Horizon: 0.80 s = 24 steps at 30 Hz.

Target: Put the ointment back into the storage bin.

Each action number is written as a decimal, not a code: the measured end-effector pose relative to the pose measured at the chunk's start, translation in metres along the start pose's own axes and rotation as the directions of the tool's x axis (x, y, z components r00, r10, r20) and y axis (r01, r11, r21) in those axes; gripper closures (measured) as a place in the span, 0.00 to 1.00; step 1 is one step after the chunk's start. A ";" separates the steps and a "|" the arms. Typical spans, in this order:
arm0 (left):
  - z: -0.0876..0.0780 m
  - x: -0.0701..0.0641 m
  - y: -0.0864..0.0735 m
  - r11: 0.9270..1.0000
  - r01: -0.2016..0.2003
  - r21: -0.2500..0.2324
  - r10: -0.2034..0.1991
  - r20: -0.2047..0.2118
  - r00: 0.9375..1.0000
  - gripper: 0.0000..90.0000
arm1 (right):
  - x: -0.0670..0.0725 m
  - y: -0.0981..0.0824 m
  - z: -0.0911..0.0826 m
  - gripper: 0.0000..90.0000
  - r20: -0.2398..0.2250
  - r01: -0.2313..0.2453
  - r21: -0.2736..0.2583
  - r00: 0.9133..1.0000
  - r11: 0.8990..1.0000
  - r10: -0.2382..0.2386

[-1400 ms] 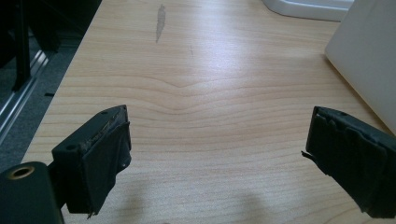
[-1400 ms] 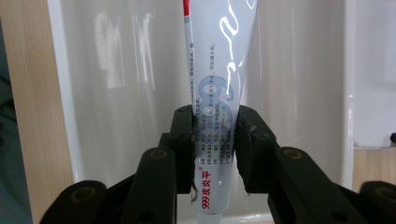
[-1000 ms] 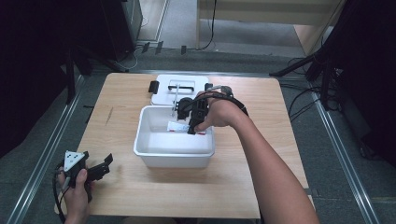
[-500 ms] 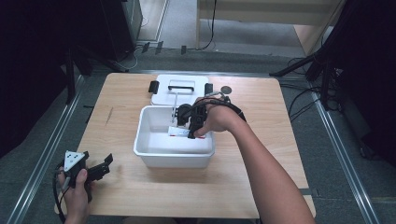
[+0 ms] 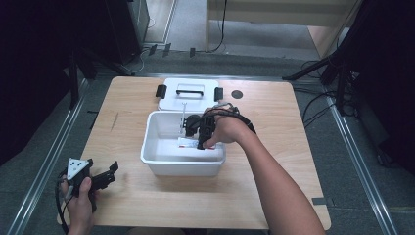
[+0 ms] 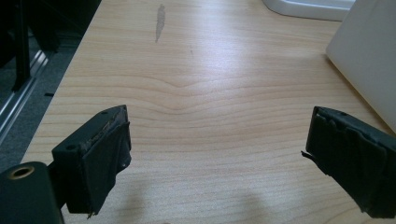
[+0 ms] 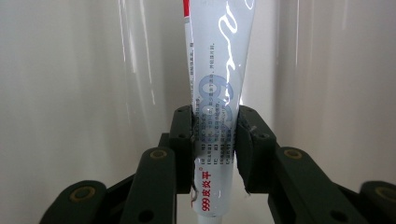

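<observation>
Tube [image 7: 217, 93] sits clamped between the black jaws of the right gripper [image 7: 215, 140], the pads pressing its printed white body from both sides, with its red-marked end pointing away from the camera toward the glossy white wall of the bin [image 7: 70, 93]. In the high view the right gripper [image 5: 200, 134] reaches down inside the bin [image 5: 182, 166], which stands in the middle of the wooden table [image 5: 274, 161], and the tube [image 5: 188, 143] shows as a small white and red shape low in the bin, near its floor. Whether it touches the floor cannot be told. Behind the bin, just beside its far wall, lies a white lid [image 5: 188, 93] with a handle and black clips at its ends. The left gripper [image 5: 100, 178] is held at the near left corner of the table, well apart from the bin, a grey three-cornered plate on top. In the left gripper view its jaws stand wide apart with nothing between them, over bare wood [image 6: 210, 116], and a white side of the bin [image 6: 369, 56] shows at the right edge.
</observation>
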State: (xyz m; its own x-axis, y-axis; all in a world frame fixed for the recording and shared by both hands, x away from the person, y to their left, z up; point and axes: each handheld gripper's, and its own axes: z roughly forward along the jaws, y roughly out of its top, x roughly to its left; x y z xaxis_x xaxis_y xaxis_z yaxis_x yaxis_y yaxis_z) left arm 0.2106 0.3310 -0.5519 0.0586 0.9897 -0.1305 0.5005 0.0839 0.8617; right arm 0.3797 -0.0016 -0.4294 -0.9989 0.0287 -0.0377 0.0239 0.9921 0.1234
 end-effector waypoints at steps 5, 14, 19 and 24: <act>0.000 0.000 0.000 1.000 0.001 0.000 -0.001 0.000 1.000 0.08 | 0.000 -0.001 0.002 0.79 0.008 -0.014 0.003 1.000 1.000 0.014; 0.000 0.000 0.000 1.000 -0.002 0.003 0.002 0.001 1.000 0.08 | 0.003 0.000 0.010 0.79 0.010 -0.017 0.019 1.000 1.000 0.017; 0.000 0.000 0.000 1.000 -0.003 0.004 0.003 0.000 1.000 0.08 | 0.002 0.000 0.011 0.79 0.005 -0.024 0.021 1.000 0.999 0.024; 0.000 0.000 0.000 1.000 -0.003 0.006 0.003 0.000 1.000 0.08 | 0.002 0.000 0.015 0.79 -0.004 -0.024 0.018 1.000 1.000 0.024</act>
State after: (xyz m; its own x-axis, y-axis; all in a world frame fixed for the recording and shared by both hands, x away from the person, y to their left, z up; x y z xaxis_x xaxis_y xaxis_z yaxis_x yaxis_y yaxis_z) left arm 0.2107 0.3309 -0.5518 0.0602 0.9899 -0.1283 0.5052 0.0806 0.8592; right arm 0.3785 0.0001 -0.4439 -0.9981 0.0525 -0.0312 0.0490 0.9932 0.1060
